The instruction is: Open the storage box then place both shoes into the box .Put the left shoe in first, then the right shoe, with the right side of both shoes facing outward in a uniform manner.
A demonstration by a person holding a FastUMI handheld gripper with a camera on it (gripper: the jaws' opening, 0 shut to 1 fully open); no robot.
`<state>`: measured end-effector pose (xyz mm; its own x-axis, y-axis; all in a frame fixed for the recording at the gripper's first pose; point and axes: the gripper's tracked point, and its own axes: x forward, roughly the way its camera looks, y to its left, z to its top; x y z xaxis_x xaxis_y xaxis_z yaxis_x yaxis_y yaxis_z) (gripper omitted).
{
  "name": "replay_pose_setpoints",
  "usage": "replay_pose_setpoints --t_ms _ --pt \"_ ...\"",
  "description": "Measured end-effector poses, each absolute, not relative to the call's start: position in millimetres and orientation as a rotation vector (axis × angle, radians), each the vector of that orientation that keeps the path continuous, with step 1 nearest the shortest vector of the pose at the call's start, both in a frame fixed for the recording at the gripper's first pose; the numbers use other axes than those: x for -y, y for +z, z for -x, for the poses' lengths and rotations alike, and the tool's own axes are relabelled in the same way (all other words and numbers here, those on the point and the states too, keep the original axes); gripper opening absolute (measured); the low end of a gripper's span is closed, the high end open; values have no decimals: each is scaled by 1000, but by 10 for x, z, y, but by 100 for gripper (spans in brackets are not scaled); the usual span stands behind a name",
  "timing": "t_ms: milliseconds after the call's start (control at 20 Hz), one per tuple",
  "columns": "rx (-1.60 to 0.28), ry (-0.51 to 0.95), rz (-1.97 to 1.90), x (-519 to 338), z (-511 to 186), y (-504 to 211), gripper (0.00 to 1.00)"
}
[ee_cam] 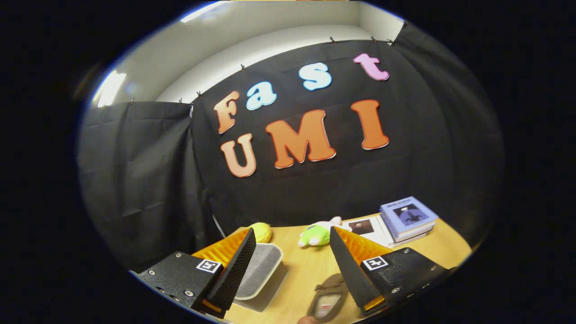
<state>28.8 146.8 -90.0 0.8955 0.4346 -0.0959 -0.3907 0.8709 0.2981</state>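
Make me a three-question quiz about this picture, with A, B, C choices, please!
1. Where is the green plush toy?
A. on the table beyond the fingers
B. between the fingers' tips, gripped
C. on top of the books

2. What colour is the top book of the stack?
A. red
B. blue-purple
C. green

3. How is the gripper?
A. shut on the shoe
B. shut on the toy
C. open, holding nothing

Answers: 1 A, it lies on the wooden table past the fingertips. 2 B, its cover looks blue-purple. 3 C, a wide gap separates the fingers, and the shoe lies below, ungripped.
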Motion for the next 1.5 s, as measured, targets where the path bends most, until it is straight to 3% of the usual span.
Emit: replay_pose_setpoints --t_ms 600,1400,1500 --pt "-428 638 -525 -2423 -456 -2184 98" --pt "-739 753 -834 -3084 -518 -2825 98" --pt "-754 744 -859 -3076 -538 -2859 91"
